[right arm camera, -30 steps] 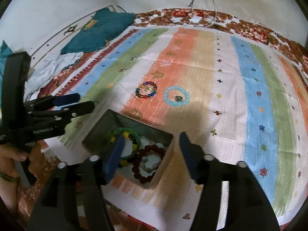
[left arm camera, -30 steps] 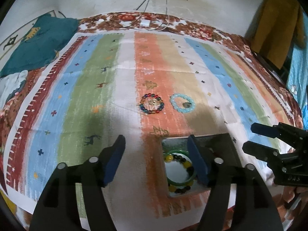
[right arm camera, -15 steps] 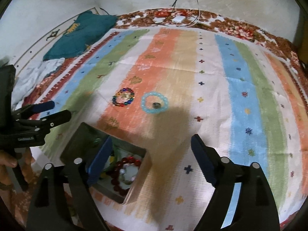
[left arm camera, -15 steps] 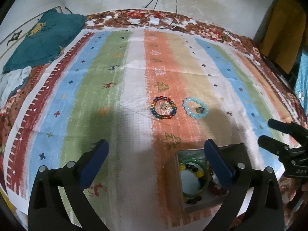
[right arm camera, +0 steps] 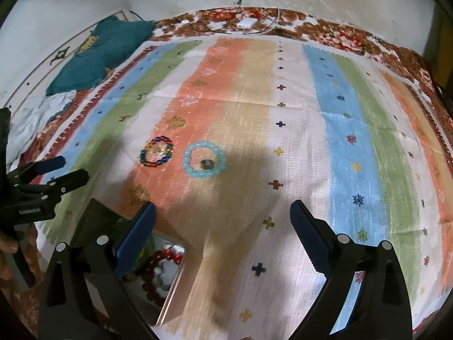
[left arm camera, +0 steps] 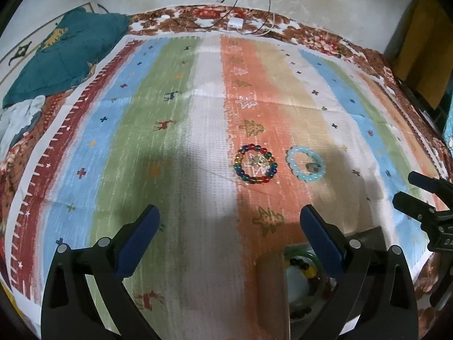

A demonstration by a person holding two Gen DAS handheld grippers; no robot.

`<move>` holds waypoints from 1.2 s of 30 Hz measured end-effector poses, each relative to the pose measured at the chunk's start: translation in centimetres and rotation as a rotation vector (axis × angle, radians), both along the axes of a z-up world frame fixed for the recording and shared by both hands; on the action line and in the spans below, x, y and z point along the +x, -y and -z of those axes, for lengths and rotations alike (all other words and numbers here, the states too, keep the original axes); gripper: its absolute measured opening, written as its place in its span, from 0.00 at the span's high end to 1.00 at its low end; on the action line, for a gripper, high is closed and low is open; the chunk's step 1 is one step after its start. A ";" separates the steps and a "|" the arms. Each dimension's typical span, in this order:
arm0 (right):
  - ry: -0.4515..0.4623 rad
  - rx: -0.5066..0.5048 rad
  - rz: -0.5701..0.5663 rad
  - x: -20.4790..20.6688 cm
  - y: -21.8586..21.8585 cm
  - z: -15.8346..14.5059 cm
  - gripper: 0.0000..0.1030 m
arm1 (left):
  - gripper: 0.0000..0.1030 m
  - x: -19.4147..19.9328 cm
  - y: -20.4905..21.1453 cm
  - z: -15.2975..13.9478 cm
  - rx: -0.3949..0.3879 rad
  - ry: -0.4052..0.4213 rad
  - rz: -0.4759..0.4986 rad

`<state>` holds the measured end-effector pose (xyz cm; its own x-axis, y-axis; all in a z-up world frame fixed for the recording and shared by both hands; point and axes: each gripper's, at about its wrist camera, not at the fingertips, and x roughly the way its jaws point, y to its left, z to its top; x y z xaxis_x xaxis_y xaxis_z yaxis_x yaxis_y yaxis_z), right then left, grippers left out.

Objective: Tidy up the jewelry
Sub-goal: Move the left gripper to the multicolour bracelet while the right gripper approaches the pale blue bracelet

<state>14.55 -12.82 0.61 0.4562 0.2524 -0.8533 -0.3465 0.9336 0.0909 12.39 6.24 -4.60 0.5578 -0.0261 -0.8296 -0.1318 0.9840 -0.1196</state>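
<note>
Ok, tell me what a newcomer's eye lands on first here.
Two bead bracelets side by side on the striped cloth: a multicoloured bracelet on the orange band and a pale blue bracelet to its right. Nearer, a box already holds a red bead bracelet.

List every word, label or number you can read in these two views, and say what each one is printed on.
"DA": white letters on the right gripper at the edge of the left wrist view; the rest is cut off.
A white label on the left gripper in the right wrist view: too blurred to read for sure.
Striped cloth: only printed crosses, trees and deer, no words.
Bracelets and box: no text visible.
</note>
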 end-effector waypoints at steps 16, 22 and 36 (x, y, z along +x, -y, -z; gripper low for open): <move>-0.031 -0.001 0.039 2.9 -0.3 1.0 0.07 | 0.06 2.0 -0.6 0.7 -0.039 -0.005 0.015; -0.048 -0.007 0.036 3.4 -0.7 1.4 0.07 | 0.06 2.7 -0.9 1.3 -0.093 -0.014 0.021; -0.078 -0.015 0.045 4.7 -1.2 2.3 0.07 | 0.06 4.5 -1.4 2.8 -0.084 -0.054 0.031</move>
